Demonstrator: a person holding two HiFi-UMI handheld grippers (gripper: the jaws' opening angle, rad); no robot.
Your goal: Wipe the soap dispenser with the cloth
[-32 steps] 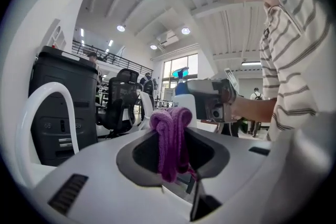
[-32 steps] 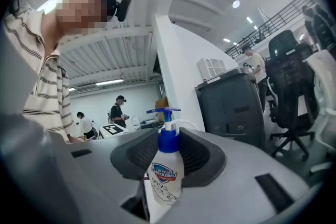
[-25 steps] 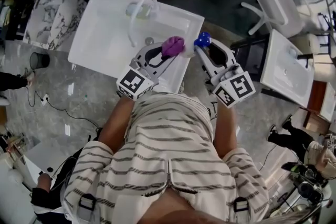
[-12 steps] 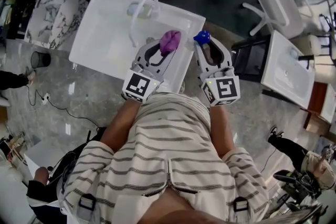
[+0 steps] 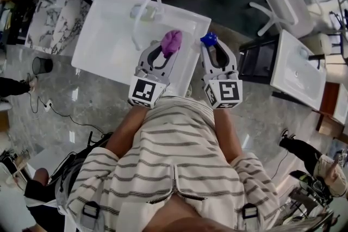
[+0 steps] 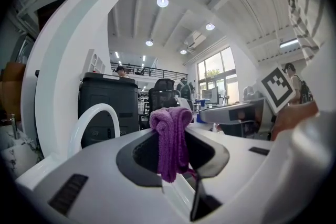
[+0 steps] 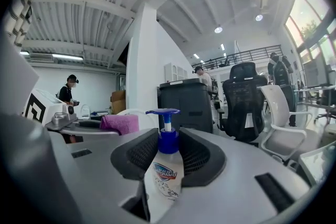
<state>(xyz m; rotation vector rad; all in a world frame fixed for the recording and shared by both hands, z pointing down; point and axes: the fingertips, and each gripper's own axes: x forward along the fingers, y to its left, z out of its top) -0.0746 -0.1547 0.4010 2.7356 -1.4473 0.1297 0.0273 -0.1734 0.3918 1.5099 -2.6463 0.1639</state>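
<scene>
- the left gripper (image 6: 172,138) has its jaws pinched on the purple cloth (image 6: 169,131). the cloth is bunched up, with its top poking up past the jaw tips and the rest hanging down in the gap between them.
- the right gripper (image 7: 169,140) is clamped around the soap dispenser (image 7: 166,173). its jaws sit fairly wide since the bottle fills the space between them.
- the bottle stands upright between those jaws, with its white labelled body low in the gap. the blue pump head (image 7: 163,112) sticks up above the jaw tips with its nozzle pointing off to the left of them.
- from the head view the two grippers sit side by side, pointing away from the person. the left jaws reach over the white sink (image 5: 103,19), and the right jaws are just off its right-hand edge.
- the cloth and the dispenser aren't touching, there's a clear gap between the two sets of jaw tips. in the right gripper view the cloth shows off to the left of the jaws, at about pump height.
- a white curved pipe (image 5: 142,11) comes up out of the sink beyond the left jaws, a bit to their left.
</scene>
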